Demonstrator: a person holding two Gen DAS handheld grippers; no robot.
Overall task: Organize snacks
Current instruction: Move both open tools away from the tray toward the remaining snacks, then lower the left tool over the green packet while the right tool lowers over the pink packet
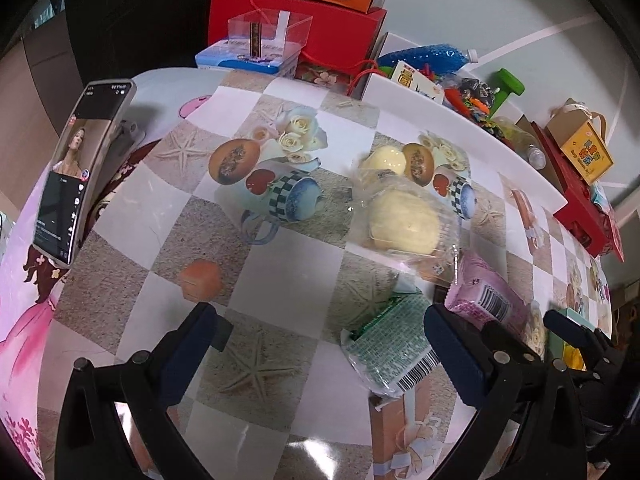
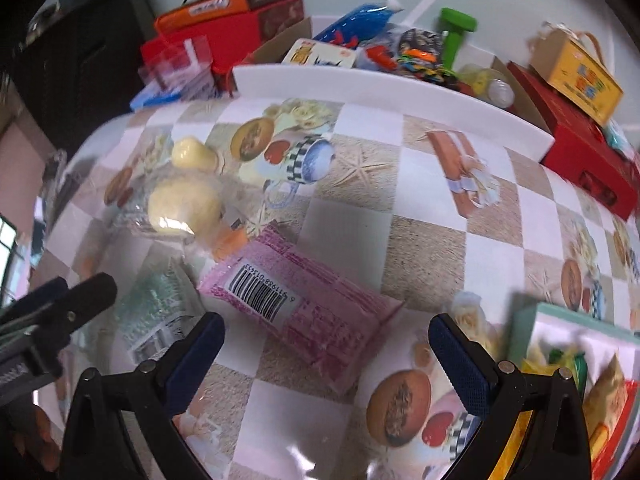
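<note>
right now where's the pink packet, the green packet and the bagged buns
pink packet [image 2: 296, 308], right wrist view, middle of wrapper
green packet [image 1: 390, 338], left wrist view, printed face
bagged buns [image 1: 402, 220], left wrist view, on the larger bun

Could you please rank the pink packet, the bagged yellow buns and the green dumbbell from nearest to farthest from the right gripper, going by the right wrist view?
From the right gripper:
1. Pink packet, on the table just ahead, between the open fingers.
2. Bagged yellow buns, farther out, ahead to the left.
3. Green dumbbell, farthest, in the clutter beyond the white board at the back.
</note>
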